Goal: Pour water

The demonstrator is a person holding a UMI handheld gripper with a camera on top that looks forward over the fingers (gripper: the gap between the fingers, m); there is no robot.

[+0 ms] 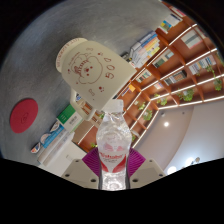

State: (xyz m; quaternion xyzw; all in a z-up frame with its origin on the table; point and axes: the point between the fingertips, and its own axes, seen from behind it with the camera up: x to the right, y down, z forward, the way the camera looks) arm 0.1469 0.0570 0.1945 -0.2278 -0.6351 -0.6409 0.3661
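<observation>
My gripper (113,165) is shut on a clear plastic water bottle (113,135) with a pink-and-white label; both pink pads (92,162) press on its sides. The bottle's open neck (115,103) points away from me. The whole view is tilted. Just beyond the neck a cream paper cup (87,65) with printed lettering stands on a grey table (45,40), its rim near the bottle's mouth. I cannot see water flowing.
A red round coaster (24,115) lies on the table beside the cup. White boxes with green and blue print (60,135) lie near the bottle. Wooden shelves with books and plants (175,65) fill the background.
</observation>
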